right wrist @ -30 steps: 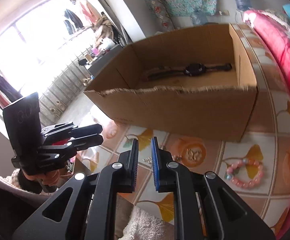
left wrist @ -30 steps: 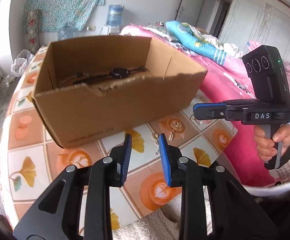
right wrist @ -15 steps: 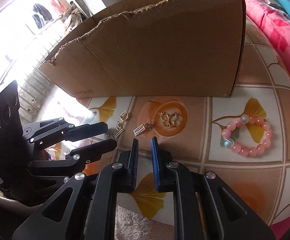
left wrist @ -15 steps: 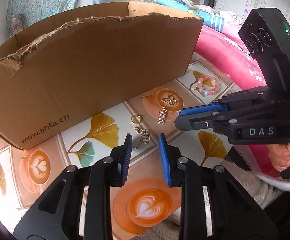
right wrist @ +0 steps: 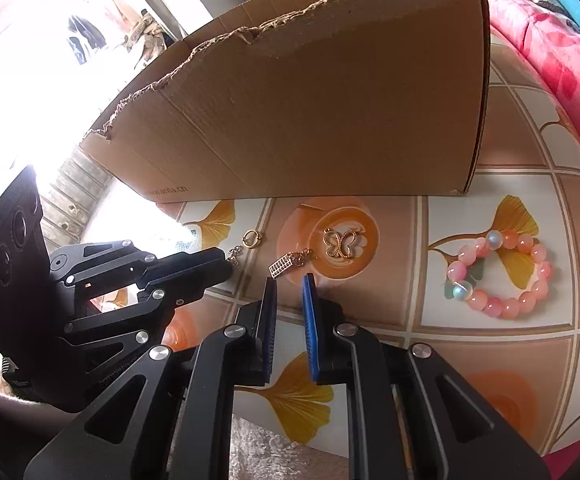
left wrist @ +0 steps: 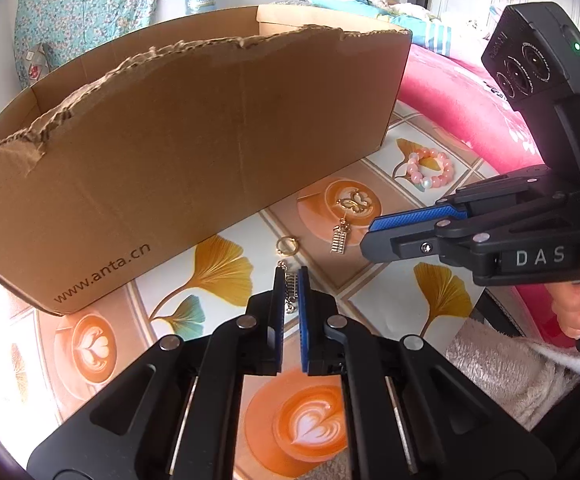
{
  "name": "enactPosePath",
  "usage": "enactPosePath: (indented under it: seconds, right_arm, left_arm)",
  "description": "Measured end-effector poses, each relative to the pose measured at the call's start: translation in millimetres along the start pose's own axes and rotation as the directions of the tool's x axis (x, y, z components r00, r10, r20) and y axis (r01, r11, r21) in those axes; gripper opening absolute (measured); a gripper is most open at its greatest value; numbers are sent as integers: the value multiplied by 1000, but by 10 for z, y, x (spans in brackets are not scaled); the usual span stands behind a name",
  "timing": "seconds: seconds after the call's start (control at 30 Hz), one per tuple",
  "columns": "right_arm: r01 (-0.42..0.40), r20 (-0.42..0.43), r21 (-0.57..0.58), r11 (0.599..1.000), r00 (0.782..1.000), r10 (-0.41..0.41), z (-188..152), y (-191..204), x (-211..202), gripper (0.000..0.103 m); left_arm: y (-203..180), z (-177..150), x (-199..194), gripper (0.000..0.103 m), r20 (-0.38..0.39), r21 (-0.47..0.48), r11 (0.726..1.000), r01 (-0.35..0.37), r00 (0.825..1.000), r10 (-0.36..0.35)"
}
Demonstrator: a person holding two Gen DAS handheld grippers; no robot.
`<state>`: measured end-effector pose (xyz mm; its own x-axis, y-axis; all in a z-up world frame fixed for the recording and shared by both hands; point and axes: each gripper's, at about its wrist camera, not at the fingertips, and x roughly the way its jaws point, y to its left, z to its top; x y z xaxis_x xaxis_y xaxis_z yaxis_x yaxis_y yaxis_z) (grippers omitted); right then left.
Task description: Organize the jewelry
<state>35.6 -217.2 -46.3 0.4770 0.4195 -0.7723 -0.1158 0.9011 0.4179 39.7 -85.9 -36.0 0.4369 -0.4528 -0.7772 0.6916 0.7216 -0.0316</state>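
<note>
My left gripper (left wrist: 290,276) has its blue pads closed around a small gold chain charm (left wrist: 290,288) on the tiled tabletop; a gold ring (left wrist: 286,245) lies just beyond it. A gold abacus charm (left wrist: 340,239) and a butterfly pendant (left wrist: 354,205) lie further right, with a pink bead bracelet (left wrist: 430,169) beyond. My right gripper (right wrist: 288,282) is slightly open and empty, low over the table just short of the abacus charm (right wrist: 281,267). The butterfly pendant (right wrist: 340,243) and bracelet (right wrist: 498,275) lie ahead and to its right.
A large open cardboard box (left wrist: 193,132) stands just behind the jewelry; its inside is hidden. It also fills the right wrist view (right wrist: 330,100). A pink blanket (left wrist: 462,108) borders the table on the right. The table's front edge (left wrist: 330,468) is close below the grippers.
Both grippers have dropped low towards the table. My left gripper has narrowed from open to shut around the chain charm. My right gripper has moved in towards the abacus charm.
</note>
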Motion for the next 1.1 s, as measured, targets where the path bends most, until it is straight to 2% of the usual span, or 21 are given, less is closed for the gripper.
enactPosePath:
  seconds: [0.03, 0.27, 0.4, 0.63, 0.77, 0.9, 1.1]
  right_arm:
    - [0, 0, 0, 1000, 1000, 0, -2, -5, -4, 14]
    - [-2, 1, 2, 1000, 1000, 2, 1, -30, -9, 14]
    - [-2, 2, 2, 1000, 1000, 2, 3, -26, -5, 14]
    - [-3, 1, 7, 1000, 1000, 3, 11, -29, 0, 14]
    - [-2, 1, 9, 1000, 1000, 2, 22, -21, 7, 14]
    - [0, 3, 10, 1000, 1000, 0, 26, -35, 12, 14]
    - [-4, 6, 15, 1000, 1000, 4, 26, -46, 17, 14]
  left_arm:
    - [18, -8, -21, 0, 3, -8, 1000, 4, 1000, -4]
    - [194, -66, -213, 0, 44, -92, 995, 41, 998, -37]
    - [280, -83, -286, 0, 63, -124, 992, 38, 998, -31]
    - [264, -58, -181, 1, 19, -127, 991, 47, 999, -45]
    - [280, 23, -53, 13, -6, -158, 984, 77, 997, -79]
    - [300, 98, 60, 14, -21, -183, 978, 104, 994, -109]
    - [189, 160, 102, 12, -39, -131, 990, 55, 997, -60]
